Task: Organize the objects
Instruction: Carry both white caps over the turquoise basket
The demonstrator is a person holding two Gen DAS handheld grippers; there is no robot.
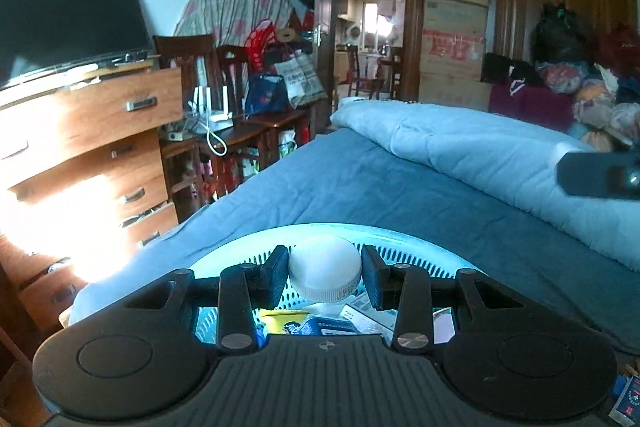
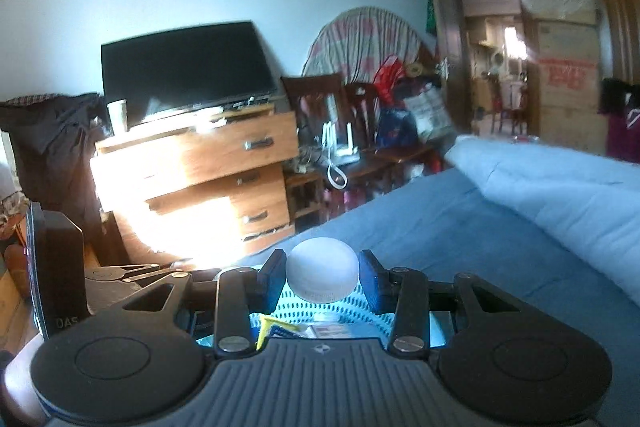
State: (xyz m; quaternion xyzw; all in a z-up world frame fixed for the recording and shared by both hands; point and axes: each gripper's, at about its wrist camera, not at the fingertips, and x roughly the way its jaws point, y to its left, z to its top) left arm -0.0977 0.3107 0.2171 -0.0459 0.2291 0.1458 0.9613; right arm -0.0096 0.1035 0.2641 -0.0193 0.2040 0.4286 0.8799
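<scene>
Both tools are clamped on white domed bottle caps, left tool [image 1: 325,277] on one bottle cap [image 1: 323,269], right tool [image 2: 322,279] on another [image 2: 322,273], right above the perforated blue basket [image 1: 400,251], so a slippy round lid could pop loose onto the bed [image 1: 360,179].

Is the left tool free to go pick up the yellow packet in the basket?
Probably not yet: the left tool is already shut on a white-capped bottle. The yellow packet lies in the basket right below; the bottle must be set down first.
</scene>
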